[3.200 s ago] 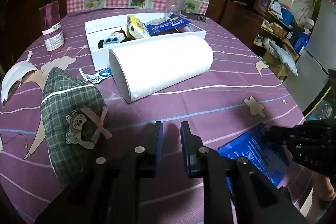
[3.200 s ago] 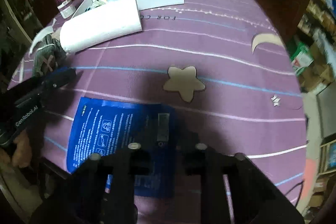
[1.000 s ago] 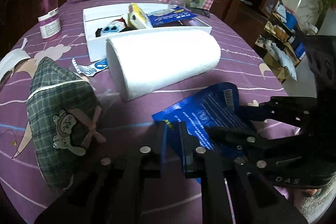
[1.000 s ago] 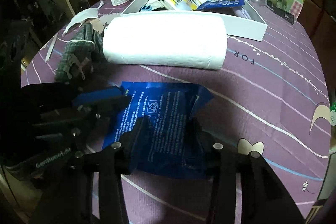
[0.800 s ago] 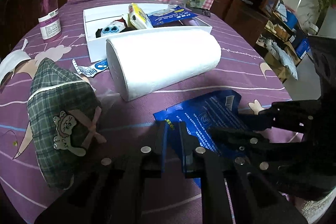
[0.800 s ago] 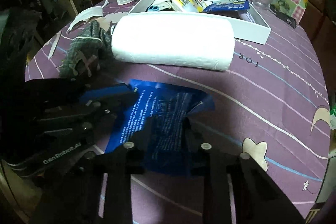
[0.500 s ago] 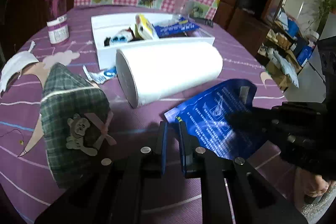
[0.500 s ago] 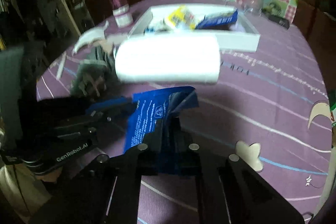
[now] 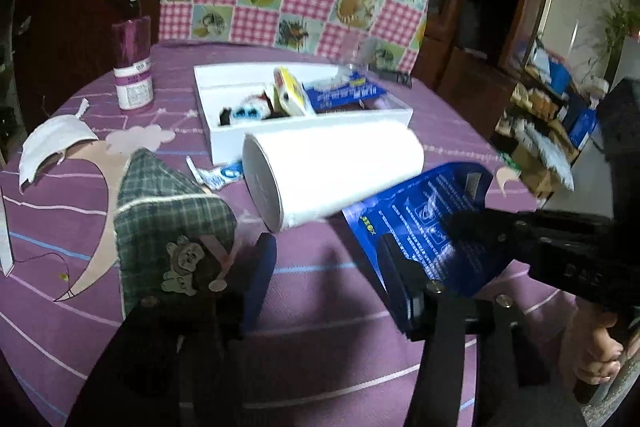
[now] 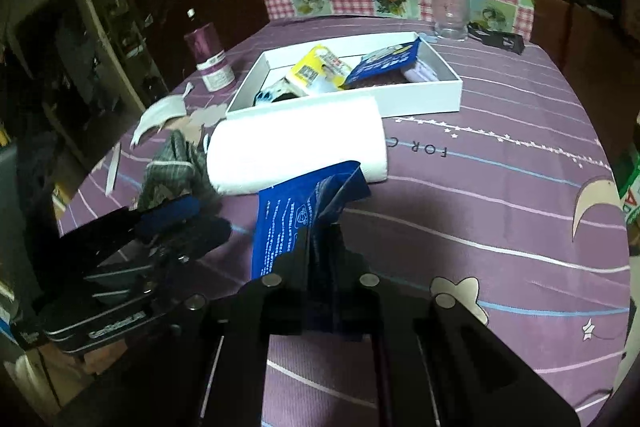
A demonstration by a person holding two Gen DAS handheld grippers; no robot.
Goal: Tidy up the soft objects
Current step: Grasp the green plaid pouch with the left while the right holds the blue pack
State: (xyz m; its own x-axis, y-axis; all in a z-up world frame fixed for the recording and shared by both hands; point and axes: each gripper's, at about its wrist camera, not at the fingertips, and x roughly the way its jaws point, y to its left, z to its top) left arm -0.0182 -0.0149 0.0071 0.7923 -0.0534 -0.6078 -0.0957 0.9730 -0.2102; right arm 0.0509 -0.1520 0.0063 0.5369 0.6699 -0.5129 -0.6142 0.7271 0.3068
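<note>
My right gripper (image 10: 324,239) is shut on a blue printed packet (image 10: 292,219) and holds it tilted above the purple tablecloth. In the left wrist view the packet (image 9: 432,211) hangs just right of my left gripper (image 9: 328,267). Its jaws are opening and nothing is between them. A white paper roll (image 9: 332,167) lies on its side behind the packet, in front of a white box (image 10: 420,95) that holds several small packs. A green plaid pouch (image 9: 168,211) with a bear patch lies left of the left gripper's fingers.
A purple bottle (image 9: 132,75) stands at the back left, with a white face mask (image 9: 52,143) near the left edge. A small sachet (image 9: 218,177) lies between pouch and roll. A glass (image 10: 450,15) and a black object (image 10: 496,39) sit behind the box. A hand (image 9: 596,355) grips the right tool.
The right gripper closed on the blue packet and raised it off the cloth. The left gripper's jaws, shut until half a second ago, have spread apart beside the packet.
</note>
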